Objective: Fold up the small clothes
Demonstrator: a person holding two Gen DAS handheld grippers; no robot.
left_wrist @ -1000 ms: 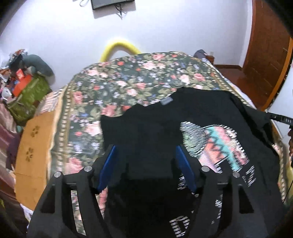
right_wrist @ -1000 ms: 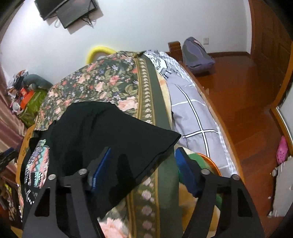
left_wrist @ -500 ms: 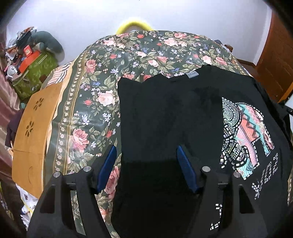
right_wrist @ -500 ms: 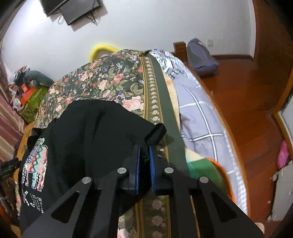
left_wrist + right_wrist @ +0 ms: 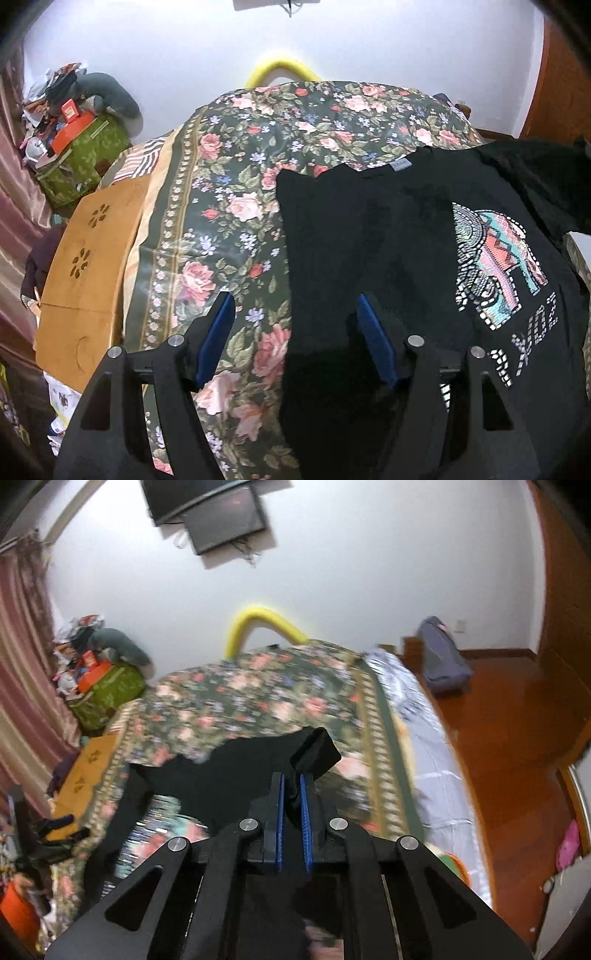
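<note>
A black T-shirt with a bright patterned print lies spread on the floral bedspread. My left gripper hangs open over the shirt's left edge, one blue pad above the bedspread and the other above the black cloth. In the right wrist view my right gripper is shut on the black T-shirt, with a pinched fold of its sleeve sticking up past the blue pads. That side of the shirt is lifted off the bed.
A wooden board lies along the bed's left side, beyond it a green box with clutter. A yellow foam arch stands at the bed's far end. Right of the bed are a grey checked sheet and wooden floor.
My right gripper closed on the shirt's right sleeve edge and rose with it. My left gripper, still open, slid left from the middle of the shirt to its left edge.
</note>
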